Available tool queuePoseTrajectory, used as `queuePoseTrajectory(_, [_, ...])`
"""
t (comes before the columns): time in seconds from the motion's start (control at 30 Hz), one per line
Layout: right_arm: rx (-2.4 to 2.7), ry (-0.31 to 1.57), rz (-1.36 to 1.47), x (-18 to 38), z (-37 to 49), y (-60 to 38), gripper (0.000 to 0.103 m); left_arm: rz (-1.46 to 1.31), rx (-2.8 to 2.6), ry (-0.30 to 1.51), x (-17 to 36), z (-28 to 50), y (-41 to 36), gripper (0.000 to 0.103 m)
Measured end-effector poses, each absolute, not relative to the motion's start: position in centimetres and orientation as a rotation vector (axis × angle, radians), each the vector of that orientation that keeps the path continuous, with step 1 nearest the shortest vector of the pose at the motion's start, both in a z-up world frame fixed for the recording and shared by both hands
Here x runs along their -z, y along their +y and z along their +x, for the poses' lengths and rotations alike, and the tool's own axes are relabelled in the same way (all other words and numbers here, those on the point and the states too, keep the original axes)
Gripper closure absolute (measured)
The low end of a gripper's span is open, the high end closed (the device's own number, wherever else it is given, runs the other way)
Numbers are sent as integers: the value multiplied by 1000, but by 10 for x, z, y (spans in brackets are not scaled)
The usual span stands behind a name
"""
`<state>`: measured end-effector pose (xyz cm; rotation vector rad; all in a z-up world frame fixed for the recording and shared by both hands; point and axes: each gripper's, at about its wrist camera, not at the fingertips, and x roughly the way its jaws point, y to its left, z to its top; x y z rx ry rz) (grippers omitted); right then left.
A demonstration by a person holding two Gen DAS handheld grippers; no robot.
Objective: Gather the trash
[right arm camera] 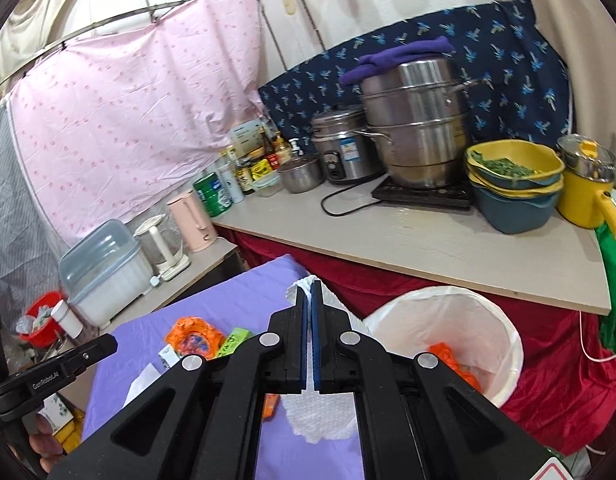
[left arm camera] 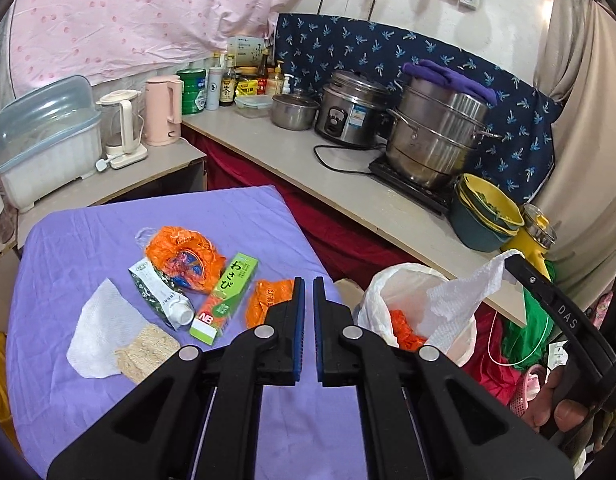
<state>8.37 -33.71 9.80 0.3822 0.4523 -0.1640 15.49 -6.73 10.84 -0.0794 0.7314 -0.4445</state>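
Beside the purple-clothed worktop point(left arm camera: 108, 232), a white-lined round trash bin point(right arm camera: 504, 332) is seen. A limp, light white paper towel point(right arm camera: 324, 416), pinched at its top edge by the fully closed right hand-held gripper point(right arm camera: 309, 292), is dangled near it. Nothing is held in the closed left hand-held gripper point(left arm camera: 309, 292); wrappers point(left arm camera: 184, 256) are judged crushable anywhere.
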Motion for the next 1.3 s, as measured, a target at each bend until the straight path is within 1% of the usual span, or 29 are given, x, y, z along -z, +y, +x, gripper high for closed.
queuePoseTrajectory(0.13, [173, 470, 397, -85, 78, -345, 101, -69, 391, 751, -87, 157, -55, 96])
queuePoseTrajectory(0.17, [173, 475, 395, -82, 77, -344, 101, -63, 373, 757, -81, 158, -50, 87])
queuePoseTrajectory(0.2, [174, 481, 392, -80, 77, -342, 101, -59, 347, 769, -72, 159, -41, 72])
queuePoseTrajectory(0.27, [166, 493, 390, -74, 78, -337, 101, -77, 293, 790, -56, 163, -18, 53])
queuePoseTrajectory(0.37, [148, 514, 383, -65, 82, -323, 101, -96, 213, 834, -30, 170, 20, 44])
queuePoseTrajectory(0.43, [129, 530, 384, -59, 88, -312, 101, -109, 151, 864, -14, 176, 47, 42])
queuePoseTrajectory(0.57, [100, 555, 365, -51, 100, -288, 101, -148, 49, 923, 15, 184, 96, 34])
queuePoseTrajectory(0.63, [87, 564, 361, -49, 106, -279, 101, -181, 3, 946, 26, 189, 119, 33])
queuePoseTrajectory(0.7, [74, 574, 357, -47, 113, -268, 101, -208, -27, 973, 37, 194, 136, 28])
queuePoseTrajectory(0.87, [55, 594, 339, -42, 127, -247, 101, -259, -68, 1018, 59, 207, 161, 26])
queuePoseTrajectory(1.13, [49, 619, 319, -39, 143, -231, 101, -312, -98, 1073, 92, 233, 178, 27])
queuePoseTrajectory(1.17, [48, 621, 315, -39, 145, -228, 101, -309, -98, 1077, 94, 235, 178, 31])
queuePoseTrajectory(1.2, [46, 623, 313, -38, 147, -226, 101, -307, -93, 1080, 96, 237, 178, 37])
queuePoseTrajectory(1.23, [44, 626, 311, -38, 149, -225, 101, -300, -86, 1087, 97, 239, 176, 39])
queuePoseTrajectory(1.27, [40, 630, 308, -37, 151, -223, 101, -294, -85, 1091, 99, 241, 176, 46])
queuePoseTrajectory(1.3, [38, 632, 307, -36, 152, -221, 101, -289, -81, 1093, 100, 242, 175, 55])
